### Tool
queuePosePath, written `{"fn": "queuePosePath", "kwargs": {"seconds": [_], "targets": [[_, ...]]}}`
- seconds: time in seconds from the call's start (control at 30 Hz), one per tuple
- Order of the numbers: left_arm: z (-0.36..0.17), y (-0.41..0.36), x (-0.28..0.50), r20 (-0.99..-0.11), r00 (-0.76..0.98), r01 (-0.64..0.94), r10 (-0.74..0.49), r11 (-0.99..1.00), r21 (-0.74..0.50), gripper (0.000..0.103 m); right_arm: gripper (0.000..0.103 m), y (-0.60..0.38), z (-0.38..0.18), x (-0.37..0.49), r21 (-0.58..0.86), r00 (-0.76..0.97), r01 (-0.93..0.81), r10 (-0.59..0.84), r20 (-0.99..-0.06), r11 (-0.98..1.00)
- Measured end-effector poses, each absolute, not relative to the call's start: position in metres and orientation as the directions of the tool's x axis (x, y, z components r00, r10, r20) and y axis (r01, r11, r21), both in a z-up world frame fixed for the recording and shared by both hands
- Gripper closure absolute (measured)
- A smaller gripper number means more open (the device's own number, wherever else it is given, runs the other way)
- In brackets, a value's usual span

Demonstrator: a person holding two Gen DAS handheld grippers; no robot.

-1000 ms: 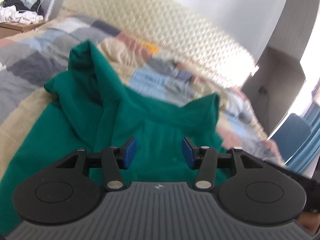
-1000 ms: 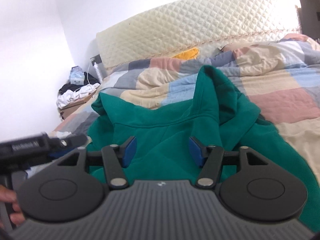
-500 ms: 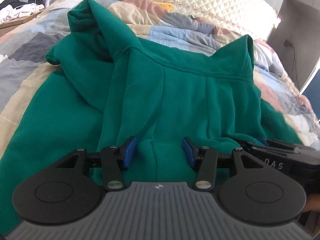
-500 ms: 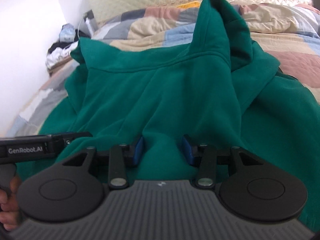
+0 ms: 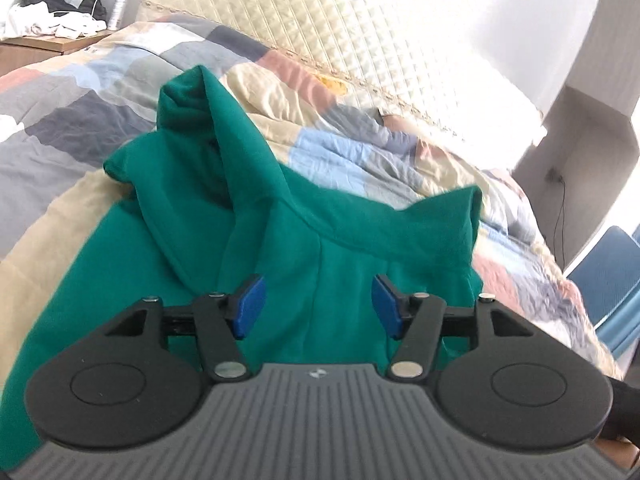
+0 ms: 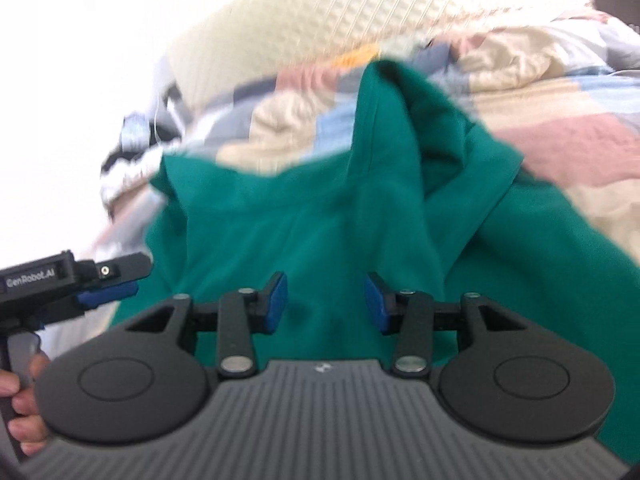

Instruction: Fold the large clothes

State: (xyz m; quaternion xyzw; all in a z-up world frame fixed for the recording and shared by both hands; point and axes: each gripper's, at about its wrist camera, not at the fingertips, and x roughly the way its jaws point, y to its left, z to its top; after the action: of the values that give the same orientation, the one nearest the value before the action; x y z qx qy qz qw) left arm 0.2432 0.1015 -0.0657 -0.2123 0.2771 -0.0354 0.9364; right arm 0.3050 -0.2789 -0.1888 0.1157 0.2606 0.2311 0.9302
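A large green hooded sweatshirt (image 5: 304, 240) lies spread on a patchwork quilt, its hood bunched up at the far end; it also shows in the right wrist view (image 6: 320, 232). My left gripper (image 5: 318, 306) is open with its blue pads apart, hovering over the near part of the garment. My right gripper (image 6: 324, 306) is open too, over the same near part. The left gripper (image 6: 108, 286) appears at the left edge of the right wrist view, held by a hand. Neither gripper holds cloth.
The patchwork quilt (image 5: 80, 92) covers the bed, with a quilted cream headboard (image 5: 328, 28) behind. A wooden nightstand with piled clothes (image 5: 52, 20) stands at the far left. A blue chair (image 5: 604, 280) stands at the right by a grey wall.
Both grippers dipped down onto the sweatshirt half a second ago, the right jaws narrower then, and have now lifted and tilted back up. The right view is blurred from motion.
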Motion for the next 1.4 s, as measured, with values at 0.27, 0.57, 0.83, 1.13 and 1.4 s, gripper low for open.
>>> {"fn": "queuePosePath", "kwargs": {"seconds": [0.27,0.57,0.83,1.13,1.4], "targets": [[-0.076,0.129,0.306,-0.528,0.838,-0.111,-0.139,0.904,-0.413,0.039,0.047,-0.289,-0.165,0.340,0.340,0.810,-0.330,0.449,-0.378,0.881],[-0.110,0.151,0.364,-0.536,0.813,-0.082,-0.227,0.867,-0.491,0.040,0.037,-0.282,-0.191,0.400,0.341,0.813,-0.282,0.412,-0.412,0.897],[-0.125,0.145,0.383,-0.539,0.797,-0.009,-0.274,0.886,-0.463,0.061,0.070,-0.260,-0.210,0.425,0.338,0.786,-0.296,0.429,-0.445,0.893],[-0.097,0.151,0.378,-0.445,0.835,0.057,-0.323,0.856,-0.514,0.092,0.087,-0.255,-0.198,0.420,0.372,0.806,-0.336,0.468,-0.362,0.865],[-0.052,0.163,0.431,-0.418,0.866,0.026,-0.274,0.860,-0.510,0.092,0.087,-0.241,-0.145,0.471,0.320,0.808,-0.437,0.523,-0.270,0.841]]}}
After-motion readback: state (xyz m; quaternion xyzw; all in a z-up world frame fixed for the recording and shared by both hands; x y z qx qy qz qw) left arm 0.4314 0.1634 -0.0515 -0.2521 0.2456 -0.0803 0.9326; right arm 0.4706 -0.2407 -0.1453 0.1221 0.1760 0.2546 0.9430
